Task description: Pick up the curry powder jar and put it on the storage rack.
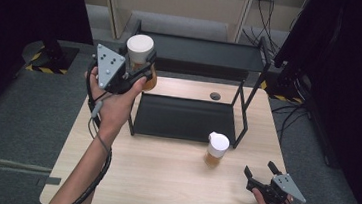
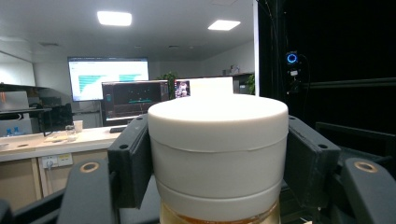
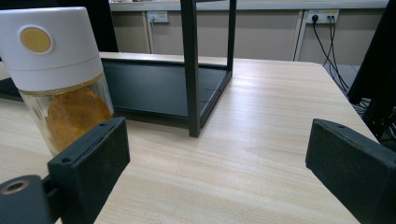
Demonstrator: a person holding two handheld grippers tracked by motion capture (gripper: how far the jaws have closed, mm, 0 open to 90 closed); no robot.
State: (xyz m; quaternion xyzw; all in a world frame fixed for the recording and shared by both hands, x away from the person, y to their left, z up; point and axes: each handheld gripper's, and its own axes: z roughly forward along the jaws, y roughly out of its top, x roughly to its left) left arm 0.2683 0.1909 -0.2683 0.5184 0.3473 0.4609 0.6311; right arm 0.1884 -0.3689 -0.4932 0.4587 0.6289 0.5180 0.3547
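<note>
Left gripper (image 1: 139, 73): I have its jaws clenched on the white-lidded jar (image 1: 141, 53), one pad on each side of the lid; in the left gripper view the lid (image 2: 217, 149) sits squarely between them, amber contents just visible below it.
Held jar, place: I see it upright in the air, above the left rear corner of the black shelf rack (image 1: 192, 118), off the table (image 1: 161, 180).
Right gripper (image 1: 261, 172): I keep its jaws released, spread wide with nothing between them, low over the table's near right corner.
Second jar (image 1: 216, 149): it stands upright on the table just in front of the rack's lower shelf; in the right gripper view it sits just beyond the left jaw, apart from it.
</note>
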